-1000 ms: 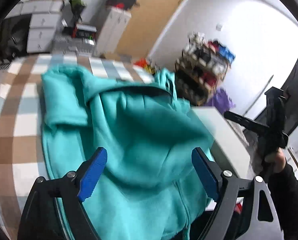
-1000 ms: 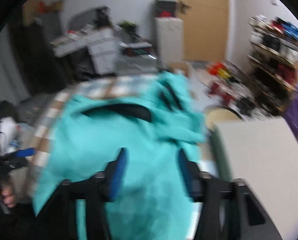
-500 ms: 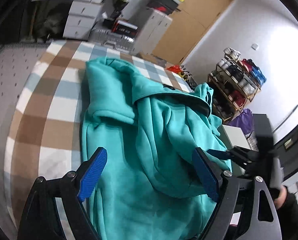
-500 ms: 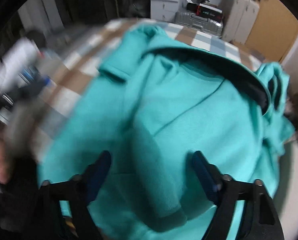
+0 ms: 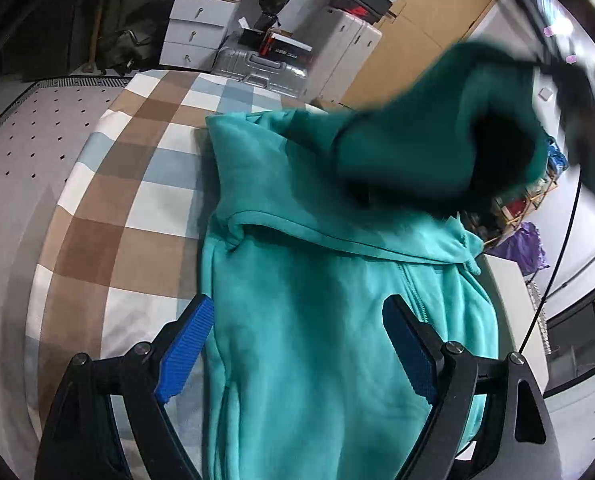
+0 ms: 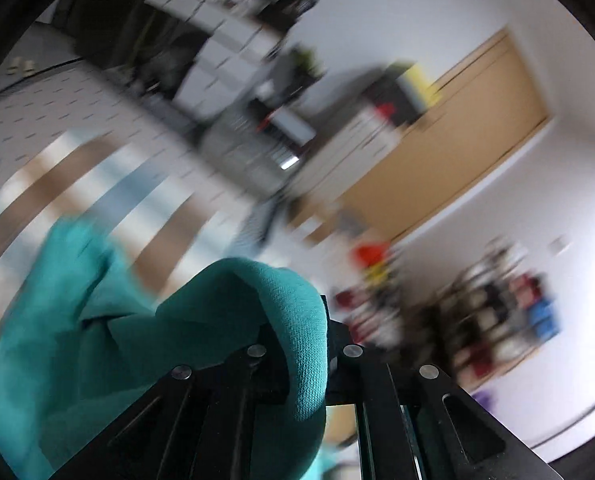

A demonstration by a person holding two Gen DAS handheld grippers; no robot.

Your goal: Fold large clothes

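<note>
right tool (image 6: 297, 364): its jaws have just been closing and are now being held clamped on a fold of the teal hoodie (image 5: 337, 340); in the right wrist view the knit cloth is being seen bunched between the black arms at the lower centre of the frame.
what has just changed: a second ago the hoodie was being seen lying rumpled and whole on the bed; now one part of it is being lifted clear, shown as a dark, blurred teal mass at the upper right of the left wrist view, with the right tool smeared behind it.
meaning for the task: a fold-over is judged to be getting started, with one side being carried across the body; no finished fold is being shown yet.
left tool (image 5: 297, 356): its blue pads (image 5: 185, 352) are being kept wide apart above the hoodie's lower body, with nothing being gripped.
hoodie's place: it is being spread on the checked bed (image 5: 109, 184), filling the centre and lower right of the left wrist view, zip side up.
edges: the hoodie's right edge is being seen close to the bed's right edge, beside a white box (image 5: 513, 292); the left edge is lying well inside the checked cover.
open room: bare cover is being left free at the left and upper left of the frame, so a fold toward that side is judged to have space; the right side is being crowded by the box and a shelf (image 6: 497, 320).
</note>
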